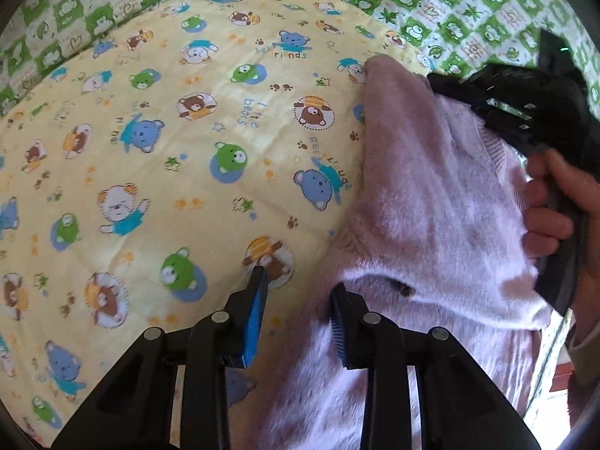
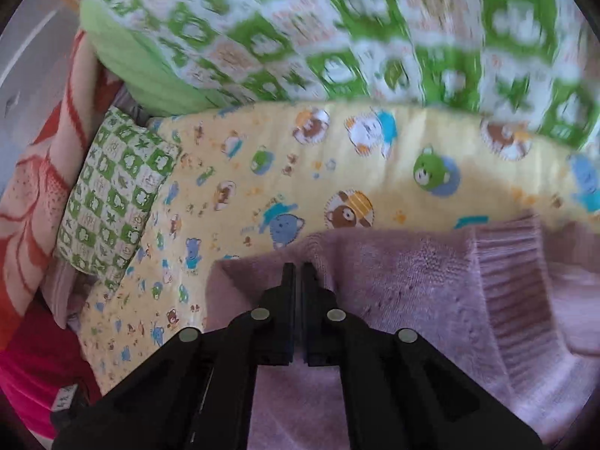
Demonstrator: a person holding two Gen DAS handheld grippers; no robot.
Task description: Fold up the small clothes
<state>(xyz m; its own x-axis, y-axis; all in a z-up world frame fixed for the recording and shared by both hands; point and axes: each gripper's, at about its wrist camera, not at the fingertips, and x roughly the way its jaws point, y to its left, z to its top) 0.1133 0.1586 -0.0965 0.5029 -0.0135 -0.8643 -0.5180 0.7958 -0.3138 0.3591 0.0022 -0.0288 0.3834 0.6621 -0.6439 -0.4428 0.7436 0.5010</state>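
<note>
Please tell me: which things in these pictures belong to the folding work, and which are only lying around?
Belong to the job:
- lilac knitted garment
- right tongs, shut at its edge
- left tongs, jaws apart, one finger over the garment
- yellow bear-print quilt, the folding surface

Only lying about:
- green checked bedding
- small green checked pillow
- red patterned blanket
</note>
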